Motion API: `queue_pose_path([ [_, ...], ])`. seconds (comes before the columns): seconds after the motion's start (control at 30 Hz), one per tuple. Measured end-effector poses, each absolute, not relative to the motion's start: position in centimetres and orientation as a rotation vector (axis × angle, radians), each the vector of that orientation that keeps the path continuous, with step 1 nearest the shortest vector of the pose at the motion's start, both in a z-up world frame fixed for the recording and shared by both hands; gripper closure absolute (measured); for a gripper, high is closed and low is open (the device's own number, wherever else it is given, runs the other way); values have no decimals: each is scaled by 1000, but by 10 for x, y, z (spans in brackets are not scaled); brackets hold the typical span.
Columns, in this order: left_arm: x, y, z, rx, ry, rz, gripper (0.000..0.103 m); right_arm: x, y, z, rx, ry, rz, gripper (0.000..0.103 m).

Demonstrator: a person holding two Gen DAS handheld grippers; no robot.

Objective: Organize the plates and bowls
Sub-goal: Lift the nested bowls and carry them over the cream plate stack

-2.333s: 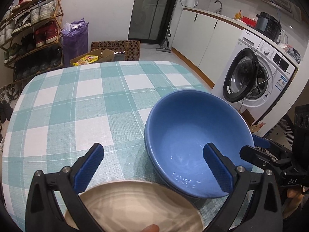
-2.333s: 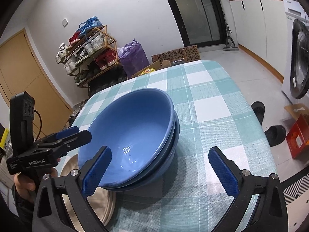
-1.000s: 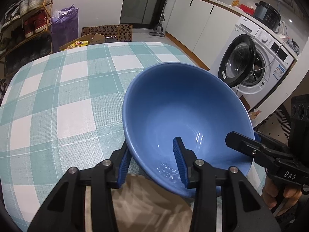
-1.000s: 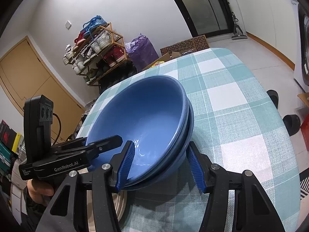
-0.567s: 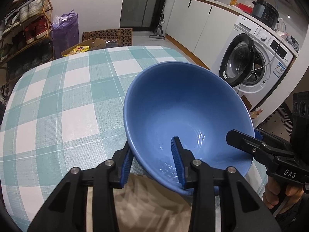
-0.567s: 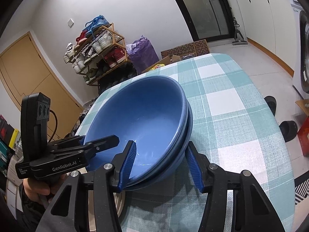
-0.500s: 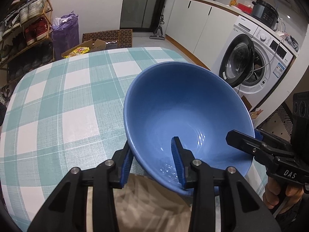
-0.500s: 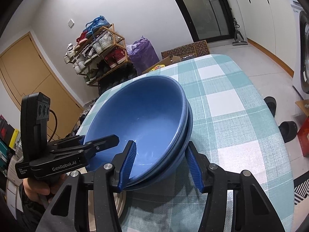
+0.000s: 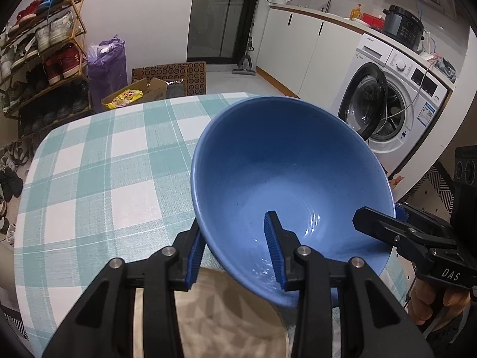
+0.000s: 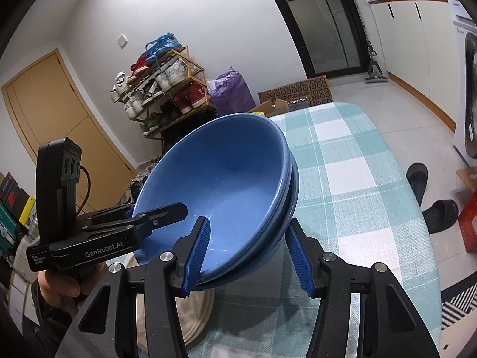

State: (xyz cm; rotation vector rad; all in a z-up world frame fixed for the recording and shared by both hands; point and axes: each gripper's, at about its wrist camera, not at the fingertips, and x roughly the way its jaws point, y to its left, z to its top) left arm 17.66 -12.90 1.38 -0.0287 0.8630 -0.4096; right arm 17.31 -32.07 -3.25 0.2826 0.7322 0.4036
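Two nested blue bowls (image 9: 283, 164) hang tilted above the checked table (image 9: 89, 164), gripped from both sides. My left gripper (image 9: 235, 250) is shut on the near wall of the stack, one pad inside and one outside. In the right wrist view my right gripper (image 10: 249, 258) is shut on the stack's (image 10: 226, 173) opposite side, with one finger inside the top bowl and the other under the lower bowl (image 10: 293, 191). A beige plate (image 9: 232, 313) lies on the table just below the bowls, partly hidden by the fingers; the same beige plate (image 10: 196, 307) shows in the right wrist view.
The teal-and-white cloth (image 10: 357, 194) stretches beyond the bowls. A washing machine (image 9: 387, 113) with its door open stands past the table's right side. A shoe rack (image 9: 38, 59), a cardboard box (image 9: 134, 95) and black slippers (image 10: 417, 179) are on the floor around.
Both grippers, open around the bowls at first, closed on the stack. Over the last second they have risen together and the bowls have lifted off the table.
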Motion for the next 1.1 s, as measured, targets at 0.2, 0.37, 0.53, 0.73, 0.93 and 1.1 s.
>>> queue_pose_path([
  [0.2, 168, -117, 23, -44, 849, -388, 66, 163, -312, -24, 272, 719, 435, 50],
  [0.37, 159, -104, 25, -62, 840, -366, 66, 158, -301, -20, 256, 719, 464, 50],
  [0.53, 148, -91, 30, -72, 823, -339, 66, 153, -287, -19, 235, 718, 494, 50],
  [0.73, 134, -76, 33, -80, 813, -302, 66, 145, -271, -16, 215, 713, 535, 50],
  [0.93, 123, -61, 30, -91, 813, -268, 66, 138, -255, -17, 195, 720, 570, 50],
  [1.1, 116, -50, 26, -106, 819, -250, 66, 134, -244, -20, 183, 732, 594, 50],
])
